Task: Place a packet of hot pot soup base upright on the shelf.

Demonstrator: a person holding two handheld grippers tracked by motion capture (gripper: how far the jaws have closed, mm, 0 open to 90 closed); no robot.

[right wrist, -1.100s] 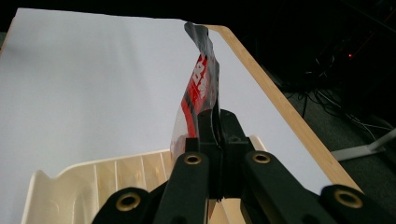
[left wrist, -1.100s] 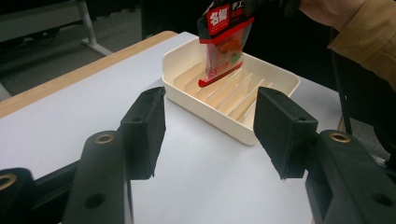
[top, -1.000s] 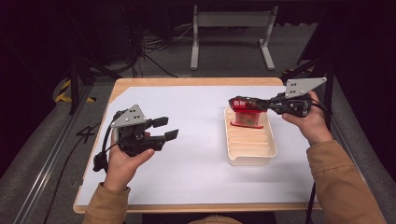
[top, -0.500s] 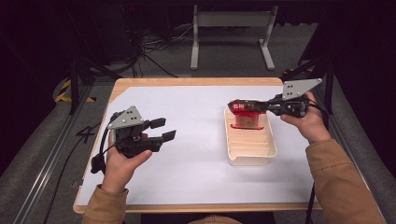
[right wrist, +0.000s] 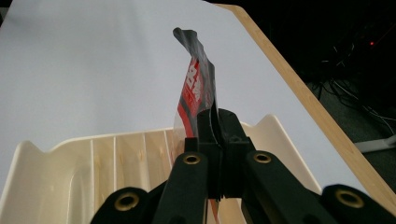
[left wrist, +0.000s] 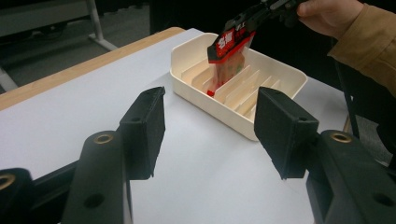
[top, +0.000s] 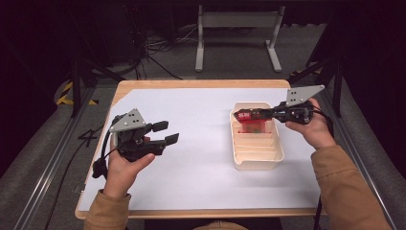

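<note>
Red packet (right wrist: 196,91) between closed jaws, above cream tray (right wrist: 56,177)

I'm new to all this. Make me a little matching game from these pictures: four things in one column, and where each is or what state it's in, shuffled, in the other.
Things:
1. left gripper
2. right gripper
3. red packet
4. cream tray

States:
A. rests on the white sheet, with ribs across its inside
B. jaws apart, nothing between them
C. hangs over the tray's far end
D. jaws clamped on the packet's top edge

Pairs: 1-B, 2-D, 3-C, 4-A
</note>
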